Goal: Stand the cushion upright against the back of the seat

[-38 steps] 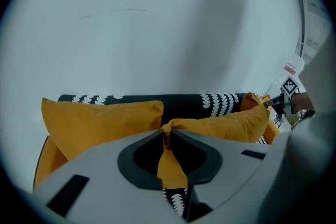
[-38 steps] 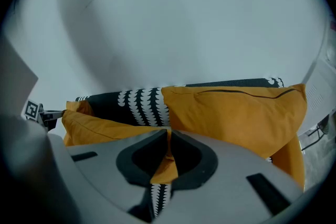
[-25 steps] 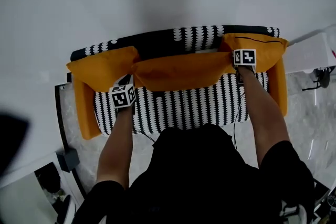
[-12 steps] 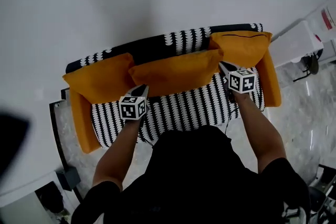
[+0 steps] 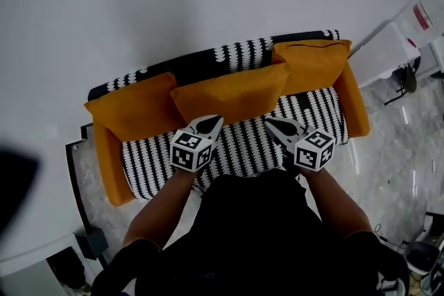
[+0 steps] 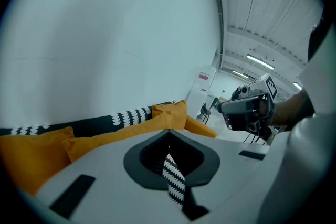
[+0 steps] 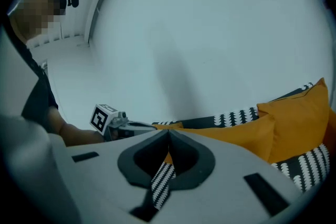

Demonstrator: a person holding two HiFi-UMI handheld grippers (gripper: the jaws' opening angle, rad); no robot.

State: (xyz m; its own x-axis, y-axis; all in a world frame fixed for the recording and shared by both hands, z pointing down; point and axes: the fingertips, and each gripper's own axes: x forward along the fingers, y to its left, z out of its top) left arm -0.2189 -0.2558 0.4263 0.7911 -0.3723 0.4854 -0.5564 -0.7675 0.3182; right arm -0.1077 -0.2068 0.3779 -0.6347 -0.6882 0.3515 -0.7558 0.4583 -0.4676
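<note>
- Because propped only loosely on the backrest (image 5: 243,52), liable to slump onto the seat (image 5: 243,143): cushion (image 5: 232,97).
- Left gripper (image 5: 218,119), right gripper (image 5: 268,123): fingers (image 5: 208,128) pressed together, pinching nothing.

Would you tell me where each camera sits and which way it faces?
Head view: on the person's head, steeply down at the sofa; arms, left gripper, right gripper show.
Left gripper view: on that gripper, along just-closed, empty fingers at the wall; right gripper shows.
Right gripper view: on that gripper, along just-closed, empty fingers at the sofa; left gripper shows.
All share the middle cushion.
</note>
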